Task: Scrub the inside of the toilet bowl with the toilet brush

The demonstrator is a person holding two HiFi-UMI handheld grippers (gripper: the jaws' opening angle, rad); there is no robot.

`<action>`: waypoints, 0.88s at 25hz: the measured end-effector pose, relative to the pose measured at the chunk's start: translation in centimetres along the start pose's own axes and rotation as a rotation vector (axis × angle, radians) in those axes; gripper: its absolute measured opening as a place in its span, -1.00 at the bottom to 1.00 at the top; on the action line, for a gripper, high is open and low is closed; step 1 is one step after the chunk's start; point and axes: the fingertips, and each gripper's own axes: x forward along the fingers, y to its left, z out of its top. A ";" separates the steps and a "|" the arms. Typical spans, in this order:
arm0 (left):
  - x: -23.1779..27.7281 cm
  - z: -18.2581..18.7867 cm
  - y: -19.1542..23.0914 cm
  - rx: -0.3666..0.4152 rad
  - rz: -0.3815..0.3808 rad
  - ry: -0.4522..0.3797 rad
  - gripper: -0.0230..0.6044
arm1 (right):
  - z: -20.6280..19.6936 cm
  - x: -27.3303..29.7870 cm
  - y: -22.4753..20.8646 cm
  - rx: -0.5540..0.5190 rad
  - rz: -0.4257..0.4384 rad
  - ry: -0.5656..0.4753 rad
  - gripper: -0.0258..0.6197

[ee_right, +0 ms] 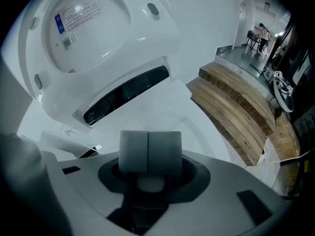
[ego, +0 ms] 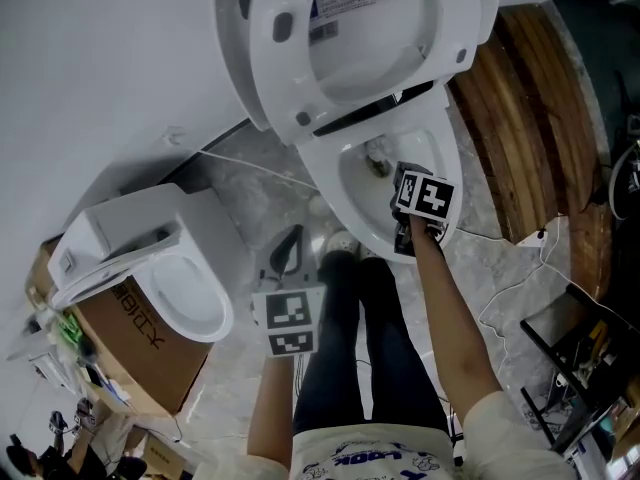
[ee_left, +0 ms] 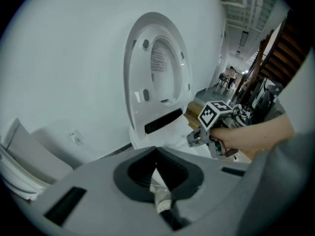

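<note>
The white toilet stands with its seat and lid raised, and the bowl is open below them. Something small and brownish lies deep in the bowl; I cannot tell what it is. My right gripper hovers over the bowl's front right rim, shut, its grey pads pressed together with nothing between them. It faces the raised seat. My left gripper is low by the bowl's front left, shut and empty. From there I see the right gripper. No brush shows clearly.
A second toilet sits on a cardboard box at the left. Wooden steps run along the right. White cables trail over the marble floor beside a dark rack. The person's legs stand before the bowl.
</note>
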 end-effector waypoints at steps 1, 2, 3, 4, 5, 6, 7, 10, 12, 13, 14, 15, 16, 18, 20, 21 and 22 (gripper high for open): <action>0.0 0.0 0.0 -0.001 0.000 -0.001 -0.92 | -0.3 0.1 0.2 -0.006 0.009 0.007 -0.40; 0.0 0.0 -0.1 -0.003 0.000 -0.002 -0.92 | -0.6 0.2 0.5 -0.009 0.021 0.014 -0.40; 0.0 0.0 -0.1 -0.005 -0.001 -0.003 -0.92 | -1.0 0.2 0.7 -0.011 0.032 0.021 -0.40; 0.0 0.0 -0.2 -0.006 -0.002 -0.005 -0.92 | -1.5 0.2 0.9 -0.016 0.042 0.028 -0.40; 0.0 0.0 -0.3 -0.005 -0.004 -0.007 -0.92 | -2.0 0.1 1.1 -0.022 0.052 0.035 -0.40; 0.1 0.0 -0.4 -0.002 -0.005 -0.008 -0.92 | -2.4 0.0 1.2 -0.028 0.061 0.042 -0.40; 0.1 0.0 -0.4 0.003 -0.006 -0.008 -0.92 | -2.9 -0.1 1.4 -0.037 0.071 0.047 -0.40; 0.2 0.1 -0.6 0.008 -0.007 -0.013 -0.92 | -4.1 -0.4 1.8 -0.084 0.097 0.065 -0.40; 0.3 0.2 -0.7 0.002 -0.007 -0.017 -0.92 | -5.0 -0.5 1.9 -0.137 0.107 0.085 -0.40; 0.3 0.2 -0.8 -0.002 -0.008 -0.018 -0.92 | -5.5 -0.6 1.9 -0.169 0.109 0.099 -0.40; 0.4 0.3 -0.9 -0.005 -0.008 -0.020 -0.92 | -6.0 -0.7 1.8 -0.202 0.111 0.114 -0.40; 0.4 0.4 -1.0 -0.008 -0.009 -0.022 -0.92 | -6.5 -0.8 1.8 -0.231 0.112 0.130 -0.39; 0.4 0.5 -1.1 -0.010 -0.010 -0.024 -0.92 | -7.0 -0.8 1.6 -0.255 0.114 0.147 -0.39; 0.5 0.7 -1.4 -0.011 -0.013 -0.027 -0.92 | -8.0 -0.9 1.2 -0.295 0.120 0.182 -0.39; 0.5 0.9 -1.7 -0.008 -0.019 -0.031 -0.92 | -9.0 -1.0 0.3 -0.317 0.127 0.214 -0.39; 0.5 0.9 -1.9 -0.005 -0.022 -0.032 -0.92 | -9.4 -1.1 -0.2 -0.322 0.129 0.230 -0.39; 0.5 1.0 -2.0 -0.002 -0.025 -0.034 -0.92 | -9.8 -1.2 -0.7 -0.327 0.130 0.245 -0.39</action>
